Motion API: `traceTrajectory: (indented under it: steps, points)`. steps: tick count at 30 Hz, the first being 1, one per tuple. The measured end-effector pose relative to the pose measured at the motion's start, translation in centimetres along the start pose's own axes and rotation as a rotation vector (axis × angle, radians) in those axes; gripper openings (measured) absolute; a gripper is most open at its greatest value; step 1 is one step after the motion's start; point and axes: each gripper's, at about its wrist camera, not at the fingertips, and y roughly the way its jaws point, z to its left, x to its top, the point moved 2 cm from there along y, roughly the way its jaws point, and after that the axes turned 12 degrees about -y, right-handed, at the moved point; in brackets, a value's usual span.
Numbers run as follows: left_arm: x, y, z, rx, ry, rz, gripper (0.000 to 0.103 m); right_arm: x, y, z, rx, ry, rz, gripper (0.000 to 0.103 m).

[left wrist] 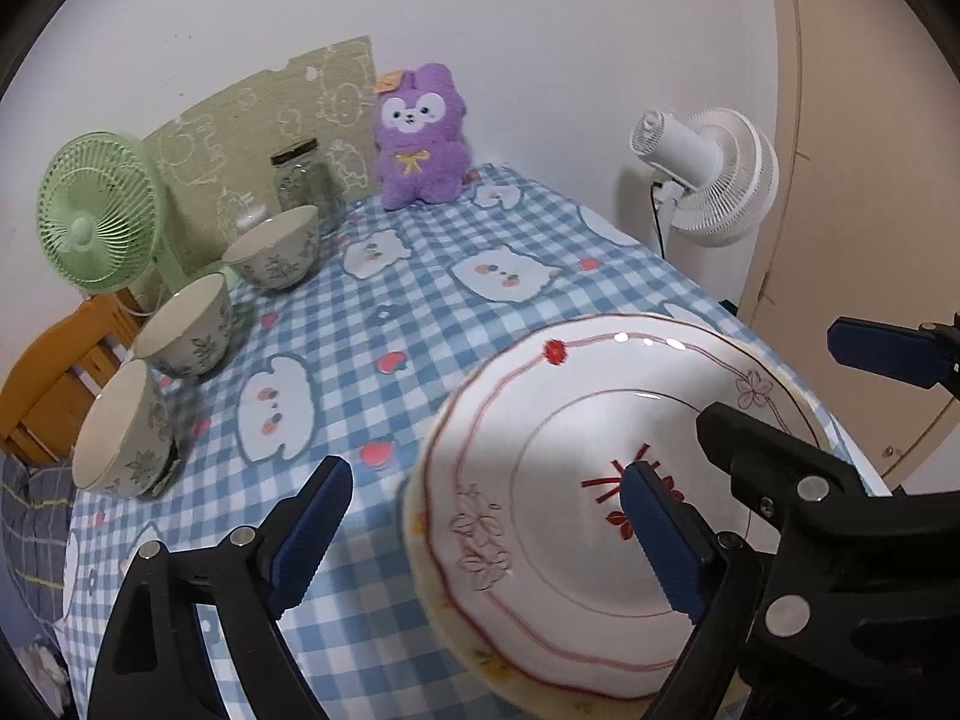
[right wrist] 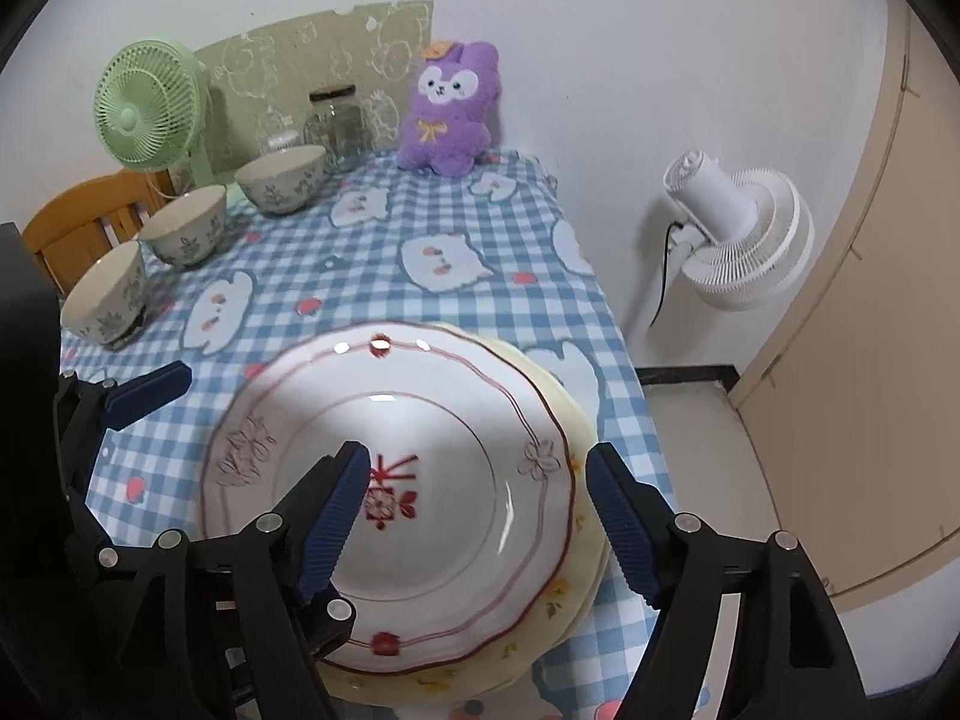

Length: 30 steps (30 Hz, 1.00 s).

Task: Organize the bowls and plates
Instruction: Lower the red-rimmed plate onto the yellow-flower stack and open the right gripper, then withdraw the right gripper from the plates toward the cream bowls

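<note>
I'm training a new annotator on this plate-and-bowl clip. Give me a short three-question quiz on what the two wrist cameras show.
1. How many bowls stand in the row along the left side of the table?
2. True or false: the white plate lies on top of a yellow plate.
3. What sits between the right gripper's fingers? A) a bowl B) the white plate's right rim C) the jar

Key
1. Three.
2. True.
3. B; the jaws are open, straddling the rim. The left gripper is open too.
</note>
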Motion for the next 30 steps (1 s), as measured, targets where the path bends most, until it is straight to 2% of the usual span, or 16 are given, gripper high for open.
traceTrajectory:
  steps: [11, 17, 22, 30]
  points:
    - [0.8, -3.5, 3.5, 0.061, -0.042, -0.042, 0.092, 2.3, -2.9, 2.8, -0.017, -0.037, -0.091, 0.084]
    - [1.9, -6.0, 5.9, 0.075, -0.084, -0.084, 0.092, 3.9, -4.7, 4.2, 0.049, -0.010, -0.129, 0.085]
    - [2.9, -7.9, 8.0, 0.085, -0.127, -0.113, 0.095, 5.3, -6.2, 5.5, 0.062, -0.016, -0.177, 0.089]
    - [4.5, -10.1, 11.5, 0.132, -0.170, -0.155, 0.095, 8.2, -8.3, 8.3, 0.097, -0.054, -0.247, 0.090]
